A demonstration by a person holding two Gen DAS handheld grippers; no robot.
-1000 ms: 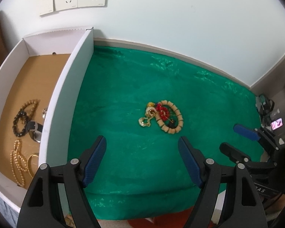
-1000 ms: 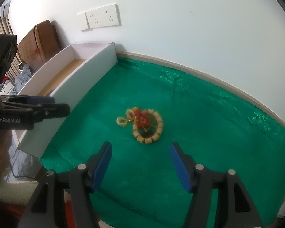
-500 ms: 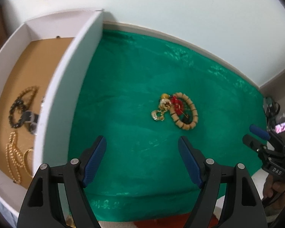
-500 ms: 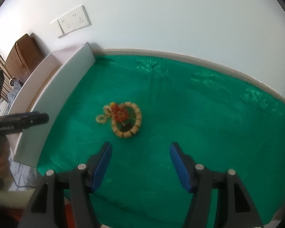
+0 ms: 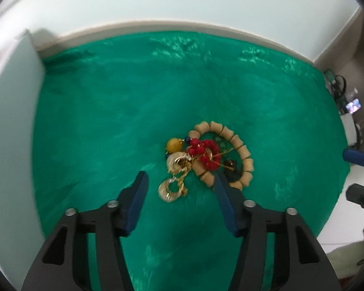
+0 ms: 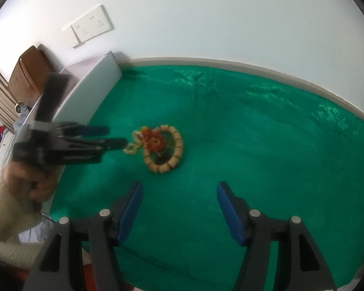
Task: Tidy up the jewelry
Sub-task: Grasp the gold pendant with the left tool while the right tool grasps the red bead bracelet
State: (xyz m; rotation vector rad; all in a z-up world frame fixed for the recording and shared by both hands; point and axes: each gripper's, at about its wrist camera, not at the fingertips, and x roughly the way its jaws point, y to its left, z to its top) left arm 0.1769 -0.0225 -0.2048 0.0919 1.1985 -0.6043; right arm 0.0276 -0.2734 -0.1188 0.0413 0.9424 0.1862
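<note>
1. The right wrist view alone shows the wall sockets (image 6: 92, 25), a brown bag (image 6: 29, 72) and the person's hand (image 6: 40, 184) gripping the left gripper (image 6: 116, 137) from the side.
2. The left wrist view shows the jewelry pile (image 5: 206, 160) closely — wooden bead bracelet (image 5: 240, 150), red beads (image 5: 206, 152), gold earrings (image 5: 172, 181) — mid-desk on green cloth (image 5: 109, 121).
3. The pile's long axis runs from the earrings nearer the white box (image 6: 94, 89) toward the bracelet on the right.
4. The left gripper's jaws have just been closing, partly apart around the earrings, not pressing; the right gripper (image 6: 179, 198) stands open, empty.

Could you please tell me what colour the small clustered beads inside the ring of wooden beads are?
Red: the small clustered beads show best in the left wrist view.
</note>
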